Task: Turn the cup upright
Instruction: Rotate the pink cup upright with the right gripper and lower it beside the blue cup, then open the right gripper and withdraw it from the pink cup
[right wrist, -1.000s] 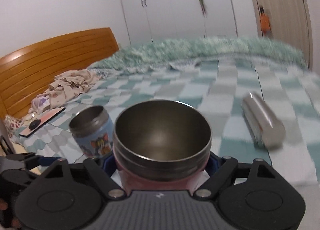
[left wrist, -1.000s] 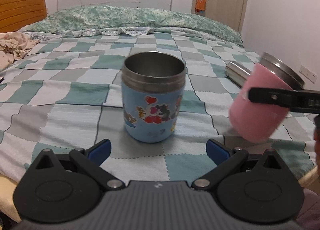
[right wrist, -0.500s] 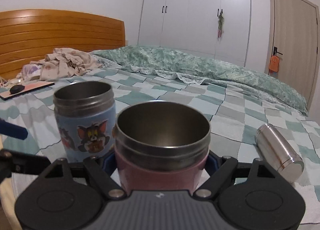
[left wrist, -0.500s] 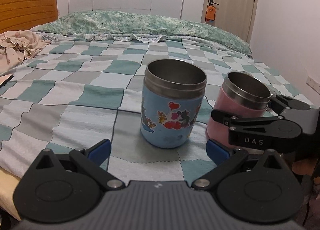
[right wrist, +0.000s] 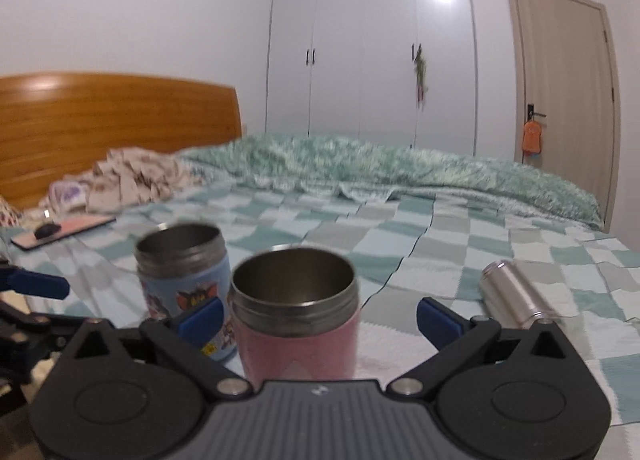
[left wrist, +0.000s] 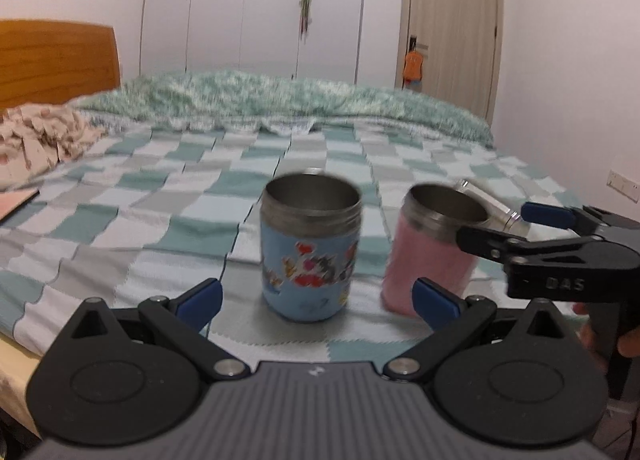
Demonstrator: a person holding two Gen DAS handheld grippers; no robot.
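A pink cup (right wrist: 298, 318) with a steel rim stands upright on the checked bedspread (right wrist: 432, 232). My right gripper (right wrist: 320, 314) is open, its blue pads (right wrist: 440, 320) apart on either side of the cup and clear of it. The pink cup also shows in the left wrist view (left wrist: 430, 250), with the right gripper (left wrist: 512, 227) around its rim, open. A blue cartoon cup (left wrist: 310, 246) stands upright just left of it; it also shows in the right wrist view (right wrist: 182, 264). My left gripper (left wrist: 316, 296) is open and empty in front of the blue cup.
A steel flask (right wrist: 516, 294) lies on its side to the right of the cups. A phone with a mouse on it (right wrist: 60, 230) and crumpled clothes (right wrist: 132, 175) lie at the left by the wooden headboard (right wrist: 100, 119). A green duvet (right wrist: 400, 163) lies across the back.
My right gripper has opened and let go of the pink cup, which now stands on the bed. Both grippers have drawn back from the cups.
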